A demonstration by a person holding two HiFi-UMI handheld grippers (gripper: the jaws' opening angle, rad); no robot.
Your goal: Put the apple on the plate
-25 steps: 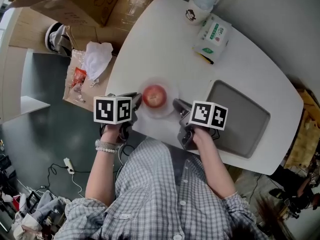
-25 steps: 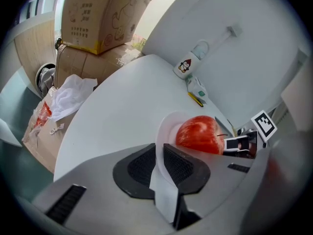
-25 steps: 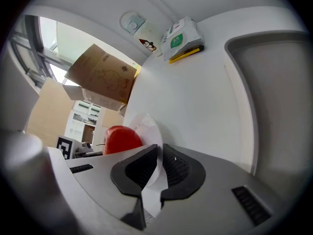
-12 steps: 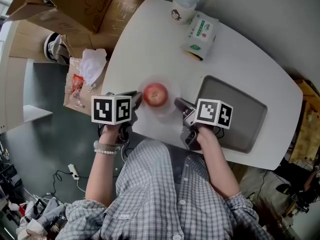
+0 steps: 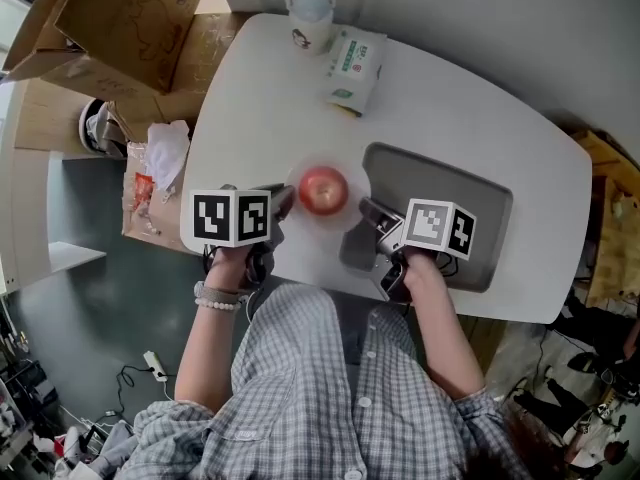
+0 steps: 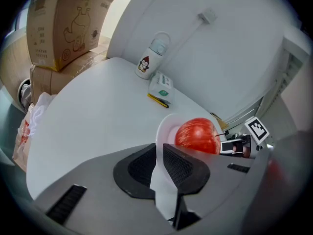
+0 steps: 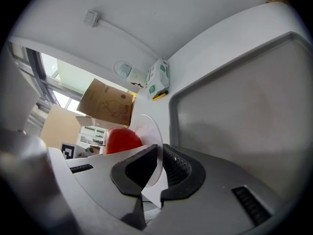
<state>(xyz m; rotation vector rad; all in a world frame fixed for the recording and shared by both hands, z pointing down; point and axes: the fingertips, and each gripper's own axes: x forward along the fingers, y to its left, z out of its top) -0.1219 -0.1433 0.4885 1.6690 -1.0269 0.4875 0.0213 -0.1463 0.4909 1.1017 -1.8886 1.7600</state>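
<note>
- Red apple (image 5: 323,189) sits in the middle of a thin white plate (image 6: 163,129), so it is already on it.
- Left claw (image 5: 283,204) and right claw (image 5: 368,211) are each narrowed onto an opposite plate rim. The apple lies between them, equally near both.
- Grey tray (image 5: 470,208), holding nothing, lies just right of the plate on the white counter (image 5: 250,98).

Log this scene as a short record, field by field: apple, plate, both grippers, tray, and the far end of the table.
apple: red, sitting on the plate
plate: white, gripped at its rim on opposite sides
left gripper: shut on plate rim
right gripper: shut on plate rim
tray: grey, right of the apple
far end: bottle, packet
</note>
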